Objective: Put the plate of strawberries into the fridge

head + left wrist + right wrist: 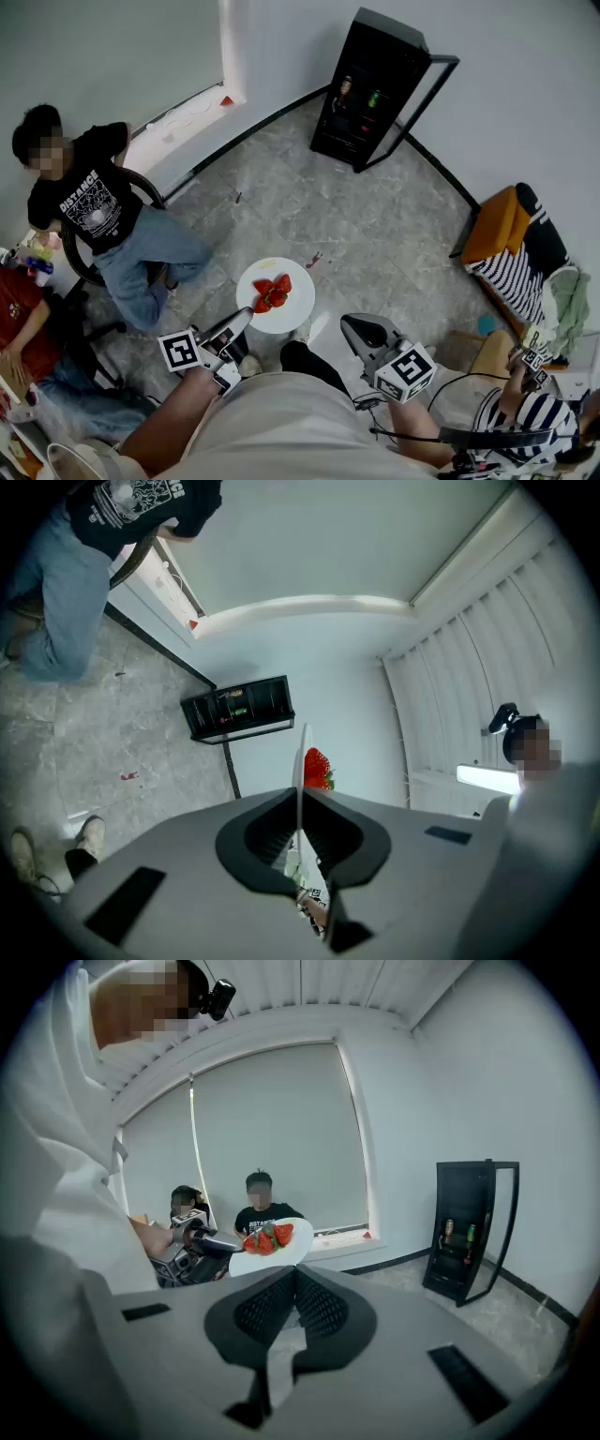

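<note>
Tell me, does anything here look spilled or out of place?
A small red smear marks the grey floor, like a spill. The plate is carried only by its rim in the left gripper, with strawberries piled on it. The fridge stands with its door open.

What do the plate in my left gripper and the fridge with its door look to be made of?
The plate: plain white, smooth, thin rim; ceramic or melamine, can't tell which. The left gripper pinches its edge. The fridge: black, matte casing, probably painted metal or plastic. Its open door: black frame around a clear pane, likely glass, since the wall shows through.
</note>
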### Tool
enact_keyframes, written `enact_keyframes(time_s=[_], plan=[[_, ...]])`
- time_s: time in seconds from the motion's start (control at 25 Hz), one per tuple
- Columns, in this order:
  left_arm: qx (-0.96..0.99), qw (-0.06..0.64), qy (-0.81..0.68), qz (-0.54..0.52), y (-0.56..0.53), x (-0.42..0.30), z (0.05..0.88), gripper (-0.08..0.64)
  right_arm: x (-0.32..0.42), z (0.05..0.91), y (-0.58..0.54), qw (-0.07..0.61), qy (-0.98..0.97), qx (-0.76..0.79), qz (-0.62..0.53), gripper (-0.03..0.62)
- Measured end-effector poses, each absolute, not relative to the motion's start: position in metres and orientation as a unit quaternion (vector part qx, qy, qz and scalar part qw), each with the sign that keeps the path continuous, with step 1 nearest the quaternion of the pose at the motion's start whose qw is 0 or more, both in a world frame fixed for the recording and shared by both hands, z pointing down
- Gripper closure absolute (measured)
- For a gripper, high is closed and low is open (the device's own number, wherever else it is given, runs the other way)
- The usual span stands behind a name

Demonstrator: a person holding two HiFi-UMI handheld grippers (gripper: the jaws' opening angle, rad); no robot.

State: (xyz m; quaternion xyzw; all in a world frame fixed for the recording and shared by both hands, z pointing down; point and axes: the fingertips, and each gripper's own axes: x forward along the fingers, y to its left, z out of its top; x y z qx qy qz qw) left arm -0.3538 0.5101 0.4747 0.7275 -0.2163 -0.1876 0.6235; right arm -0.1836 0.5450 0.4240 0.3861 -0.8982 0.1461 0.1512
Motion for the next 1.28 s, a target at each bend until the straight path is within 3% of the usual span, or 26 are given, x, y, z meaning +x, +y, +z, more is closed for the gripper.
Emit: enact_keyframes(time_s=[0.2,0.84,0.96,1.04,1.28], plan=[[0.735,0.617,-0.219,-0.176,0.498,-0.340,0.486,0.535,-0.171,0.433,0.531,0.146,-0.900,0.386,0.139,0.575],[0.720,0.630,-0.225,-0.185,0.363,-0.189,0.474,0.535,-0.035,0.416,0.420,0.131,-0.921,0.350,0.107,0.571],[0.714,0.637,-0.227,-0.180,0.340,-0.166,0.474,0.535,-0.015,0.418,0.402,0.128,-0.918,0.359,0.110,0.546],[0.713,0.639,-0.226,-0.181,0.325,-0.156,0.478,0.535,-0.006,0.423,0.389,0.127,-0.915,0.366,0.115,0.471],[0.712,0.646,-0.213,-0.173,0.246,-0.139,0.495,0.535,0.007,0.437,0.324,0.140,-0.900,0.394,0.122,0.453]])
